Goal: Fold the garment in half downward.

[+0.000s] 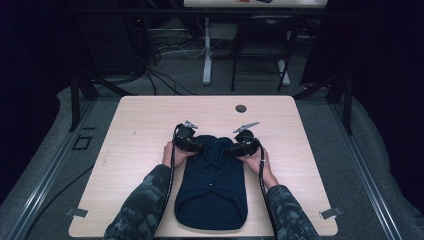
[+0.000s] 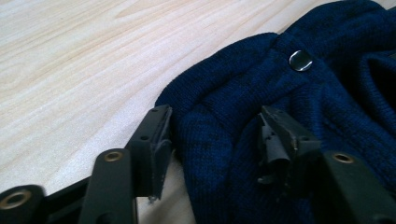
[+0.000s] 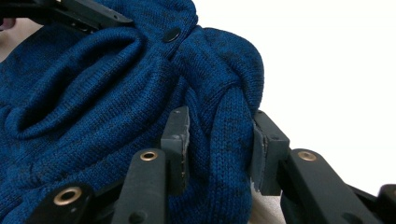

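- Both forearms in from the bottom of the high view, in camouflage-patterned sleeves, angled inward.
- Left hand [image 1: 173, 153] wrapped round the black two-jaw left gripper [image 1: 196, 145], jaws pointing inward to the centre.
- Right hand [image 1: 256, 161] gripping the black two-jaw right gripper [image 1: 234, 148], facing its twin, the two close together.
- Left jaws part-closed, a thick fold of dark blue knitted fabric [image 2: 224, 140] bunched between them.
- Right jaws pinched hard on a fold of that knit.
- Grey three-cornered plates riding on top, cables trailing back along the wrists.
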